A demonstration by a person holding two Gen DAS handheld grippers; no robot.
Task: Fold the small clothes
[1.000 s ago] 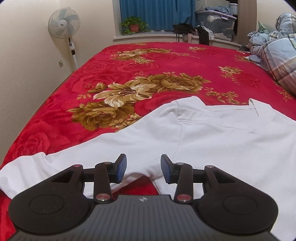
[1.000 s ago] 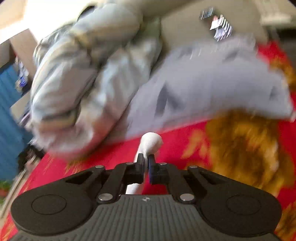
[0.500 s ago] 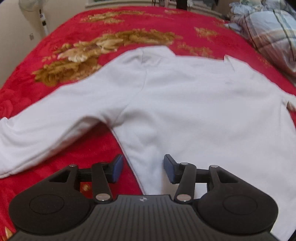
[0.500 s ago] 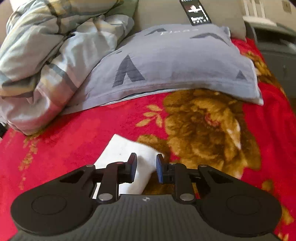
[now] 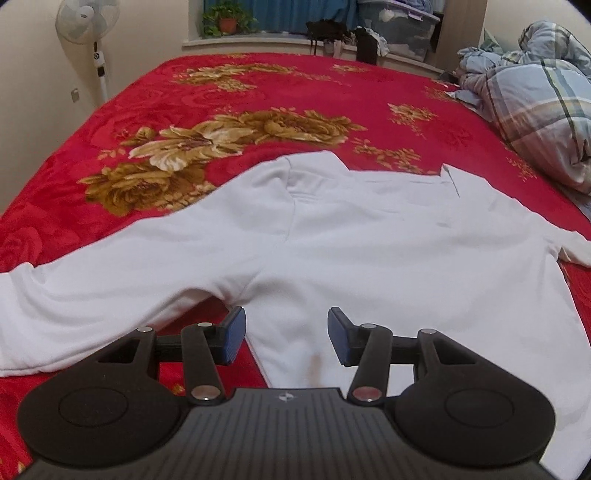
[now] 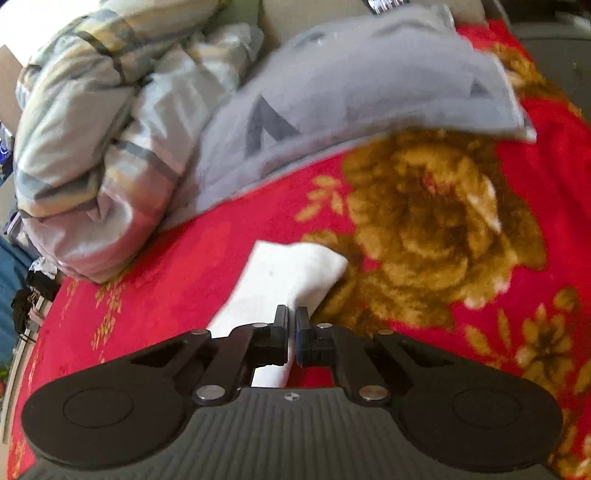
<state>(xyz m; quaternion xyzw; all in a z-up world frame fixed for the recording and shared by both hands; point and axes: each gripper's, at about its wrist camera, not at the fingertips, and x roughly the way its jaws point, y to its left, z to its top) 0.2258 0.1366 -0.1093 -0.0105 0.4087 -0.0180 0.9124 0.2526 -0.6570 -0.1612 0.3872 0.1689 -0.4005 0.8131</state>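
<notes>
A white long-sleeved top (image 5: 388,251) lies spread flat on the red flowered blanket (image 5: 229,96), its left sleeve (image 5: 92,295) stretched out to the left. My left gripper (image 5: 286,338) is open and empty, just above the top's side seam below the armpit. In the right wrist view, my right gripper (image 6: 291,332) is shut on the edge of the top's right sleeve (image 6: 291,269), whose cuff end lies on the blanket ahead of the fingers.
A rumpled plaid duvet (image 5: 535,110) lies at the right of the bed; it also shows in the right wrist view (image 6: 96,140) beside a grey pillow (image 6: 351,92). A standing fan (image 5: 86,22) is at the far left wall. A windowsill with a plant (image 5: 225,18) lies beyond the bed.
My right gripper was open over the sleeve half a second ago and has closed on it. My left gripper has tilted back up and pulled back slightly, still open.
</notes>
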